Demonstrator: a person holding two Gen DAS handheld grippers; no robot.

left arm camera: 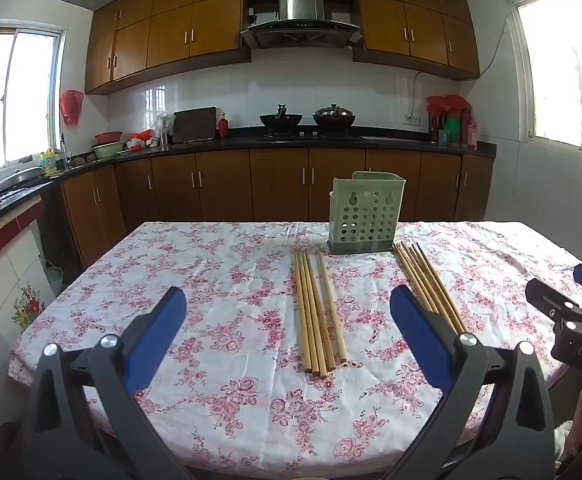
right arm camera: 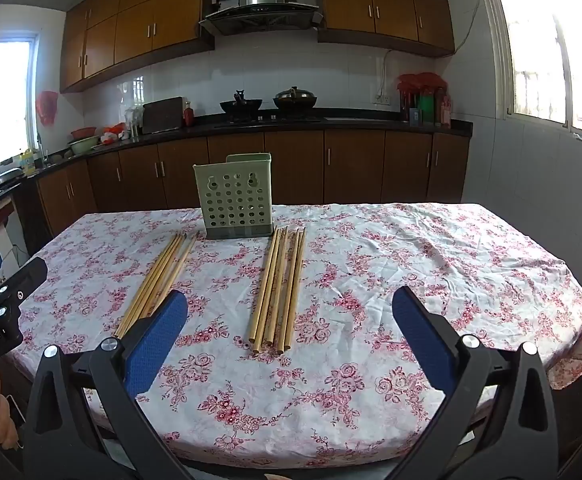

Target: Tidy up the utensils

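Two bundles of bamboo chopsticks lie on the floral tablecloth. In the left wrist view the left bundle is between my fingers' line of sight and the right bundle runs behind the right finger. A pale green perforated utensil holder stands upright behind them. In the right wrist view the left bundle, right bundle and holder show too. My left gripper is open and empty above the table's near edge. My right gripper is open and empty; it also shows in the left wrist view.
The table carries a wrinkled pink floral cloth. Behind it runs a dark kitchen counter with two woks, bowls and bottles, over brown cabinets. Windows are on both sides.
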